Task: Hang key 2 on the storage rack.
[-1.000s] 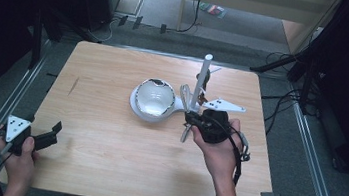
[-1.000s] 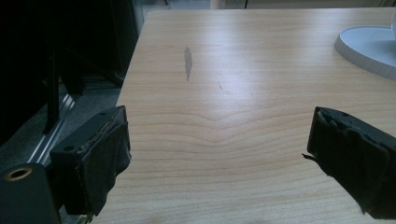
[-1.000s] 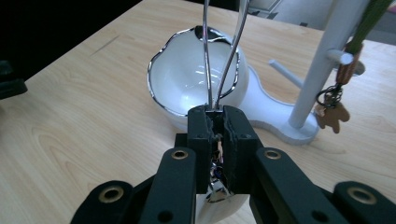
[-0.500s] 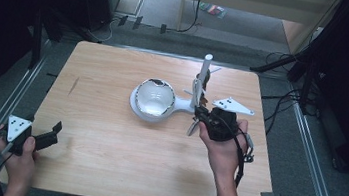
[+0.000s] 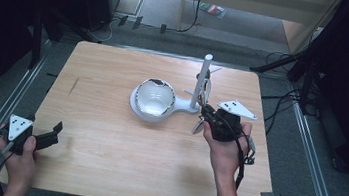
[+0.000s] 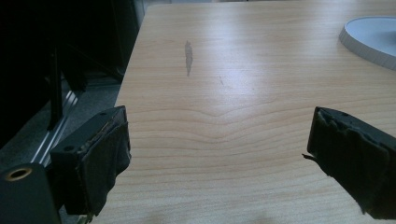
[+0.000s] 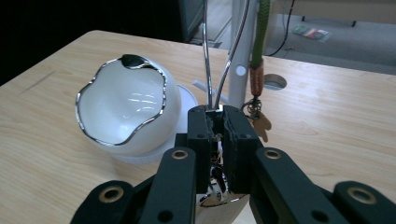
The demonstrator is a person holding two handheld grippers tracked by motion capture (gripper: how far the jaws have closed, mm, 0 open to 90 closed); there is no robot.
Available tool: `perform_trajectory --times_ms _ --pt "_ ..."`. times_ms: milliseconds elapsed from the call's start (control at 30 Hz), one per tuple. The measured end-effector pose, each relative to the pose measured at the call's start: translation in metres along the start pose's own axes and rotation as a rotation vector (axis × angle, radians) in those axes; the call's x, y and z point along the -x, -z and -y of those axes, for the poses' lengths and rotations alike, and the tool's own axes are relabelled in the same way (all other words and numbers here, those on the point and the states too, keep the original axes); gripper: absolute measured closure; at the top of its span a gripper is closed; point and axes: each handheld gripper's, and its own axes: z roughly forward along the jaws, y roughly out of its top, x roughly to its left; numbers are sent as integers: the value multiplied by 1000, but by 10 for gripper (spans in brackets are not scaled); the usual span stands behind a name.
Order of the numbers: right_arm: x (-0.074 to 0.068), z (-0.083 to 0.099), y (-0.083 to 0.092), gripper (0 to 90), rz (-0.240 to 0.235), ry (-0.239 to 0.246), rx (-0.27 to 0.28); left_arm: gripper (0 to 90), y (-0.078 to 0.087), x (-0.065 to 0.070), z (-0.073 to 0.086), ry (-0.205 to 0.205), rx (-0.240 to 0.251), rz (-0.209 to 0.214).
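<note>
High view, table: wooden table (image 5: pixel 104 160) with a white stand (image 5: pixel 199 88) near its middle, toward the far right.
High view, bowl: white bowl (image 5: pixel 155 98) with a silver rim sits on the round base of the stand, left of the upright post; nothing can be seen inside it.
High view, right gripper: right gripper (image 5: pixel 204 116) is just right of the post, near the base, held by the right hand (image 5: pixel 224 149); a shiny metal piece (image 5: pixel 198 126) shows at its tip.
High view, left gripper: left gripper (image 5: pixel 55 131) is at the near left corner of the table, well apart from the bowl, held in the left hand (image 5: pixel 19 157).

Left gripper view, jaws: the two black jaws stand wide apart with bare table (image 6: pixel 224 116) between them.
Left gripper view, stand: the edge of the white base (image 6: pixel 373 39) shows at the far right.

Right gripper view, jaws: the jaws are pressed together on thin silver metal loops (image 7: pixel 217 60) that rise past the post (image 7: pixel 240 46).
Right gripper view, bowl: the bowl (image 7: pixel 123 109) is to the left on the base, tilted toward the camera, its white inside bare.
Right gripper view, hanging things: an orange and green cord (image 7: pixel 257 65) hangs beside the post, with a small tan charm (image 7: pixel 260 125) at its end, just right of the jaws.
</note>
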Motion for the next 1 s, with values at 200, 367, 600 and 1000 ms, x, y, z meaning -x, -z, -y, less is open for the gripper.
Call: perform_trajectory --times_ms 200,367,600,1000 --pt "6 5 -7 831 26 -10 0 61 0 0 0 -5 -1 1" --pt "9 8 -14 831 37 -16 -1 61 0 0 0 -5 1 1" --pt "9 12 -26 831 47 -12 -5 61 0 0 0 -5 -2 3" --pt "11 20 -44 831 73 -15 -16 61 0 0 0 -1 0 5"
